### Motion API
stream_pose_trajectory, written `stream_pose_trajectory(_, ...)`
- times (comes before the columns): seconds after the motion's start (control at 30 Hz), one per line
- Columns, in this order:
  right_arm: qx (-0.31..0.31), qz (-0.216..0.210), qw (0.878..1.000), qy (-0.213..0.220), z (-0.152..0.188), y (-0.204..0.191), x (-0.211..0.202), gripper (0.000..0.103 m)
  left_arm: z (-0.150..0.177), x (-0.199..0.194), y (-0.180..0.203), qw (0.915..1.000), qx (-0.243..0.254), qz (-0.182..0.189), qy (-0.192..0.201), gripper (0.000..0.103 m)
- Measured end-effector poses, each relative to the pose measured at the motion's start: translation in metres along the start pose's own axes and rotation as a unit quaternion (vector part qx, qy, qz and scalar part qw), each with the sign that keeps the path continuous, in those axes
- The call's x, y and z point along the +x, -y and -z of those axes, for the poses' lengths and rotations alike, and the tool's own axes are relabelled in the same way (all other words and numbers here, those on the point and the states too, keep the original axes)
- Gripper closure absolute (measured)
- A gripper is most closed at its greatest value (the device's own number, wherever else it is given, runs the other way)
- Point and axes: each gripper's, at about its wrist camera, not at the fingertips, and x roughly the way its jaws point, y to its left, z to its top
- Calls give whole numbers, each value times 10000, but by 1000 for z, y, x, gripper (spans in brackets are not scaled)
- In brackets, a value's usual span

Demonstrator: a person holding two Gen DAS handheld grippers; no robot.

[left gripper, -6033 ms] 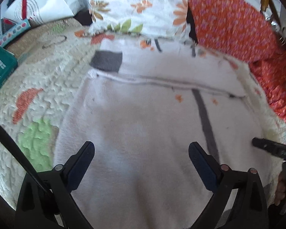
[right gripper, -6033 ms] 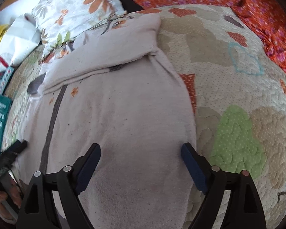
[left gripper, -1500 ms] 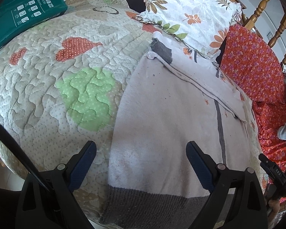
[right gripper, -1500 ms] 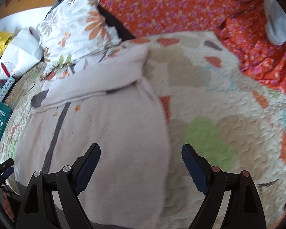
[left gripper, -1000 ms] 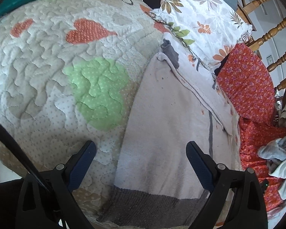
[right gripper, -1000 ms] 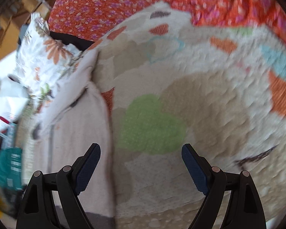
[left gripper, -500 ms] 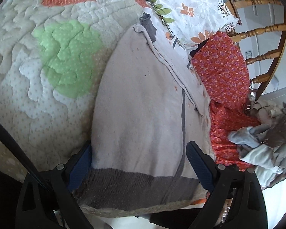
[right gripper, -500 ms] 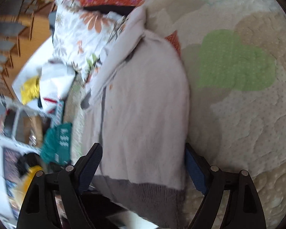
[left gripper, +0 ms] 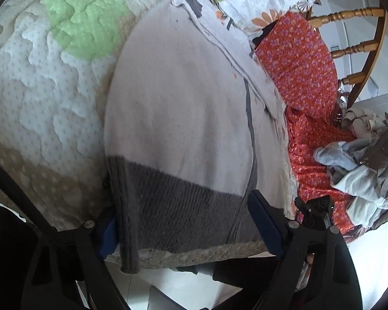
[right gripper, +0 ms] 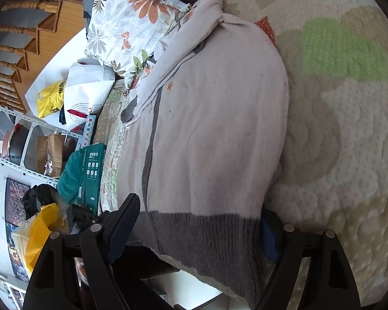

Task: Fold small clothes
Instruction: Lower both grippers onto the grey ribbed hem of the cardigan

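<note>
Sweater [left gripper: 183, 108] sleeves folded in already; grey hem [left gripper: 183, 206], at 6 o'clock, between closing, not yet clenched left hand-held gripper [left gripper: 186, 228] and right hand-held gripper [right gripper: 196, 228]; bottom-up fold left.

A soft quilt [left gripper: 51, 82] with a green patch [left gripper: 85, 18] covers the bed. At the far end lies a flowery pillow [right gripper: 132, 23], beside an orange blanket [left gripper: 300, 59]. A green box [right gripper: 90, 170] sits at the left.
</note>
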Motion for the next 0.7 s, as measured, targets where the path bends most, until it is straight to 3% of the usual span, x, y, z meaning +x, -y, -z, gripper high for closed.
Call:
stream_pose_trajectory(0.1, 43, 19, 10000, 18, 8, 2, -1, 26, 2, 2, 8, 9996, 228, -158, 6, 16)
stream_pose_trajectory(0.27, -237, 539, 9982, 135, 19, -8, -1, 41, 3, 6, 9, 9994, 204, -251, 80, 16)
stream_pose_trajectory(0.4, -576, 973, 9932, 276, 27, -17, 1, 43, 5, 8, 12, 9989, 216, -371, 163, 16)
stream_pose_trajectory(0.47, -715, 1183, 9899, 323, 30, -21, 4, 47, 8, 9, 16, 9977, 284, -577, 221, 23)
stream_pose_trajectory(0.5, -764, 1299, 9880, 344, 31, -23, 4, 50, 9, 9, 19, 9964, 340, -745, 236, 34)
stream_pose_trajectory(0.57, -827, 1588, 9831, 379, 31, -24, 4, 70, 10, 8, 21, 9915, 462, -1192, 251, 63)
stream_pose_trajectory(0.6, -829, 1708, 9811, 383, 30, -23, 4, 76, 8, 6, 21, 9883, 489, -1419, 263, 86)
stream_pose_trajectory(0.63, -815, 1782, 9799, 364, 28, -23, 3, 87, 5, 3, 18, 9881, 452, -1453, 242, 90)
stream_pose_trajectory(0.7, -741, 1690, 9824, 287, 21, -20, 1, 93, -4, -7, 10, 9933, 129, -1102, 314, 94)
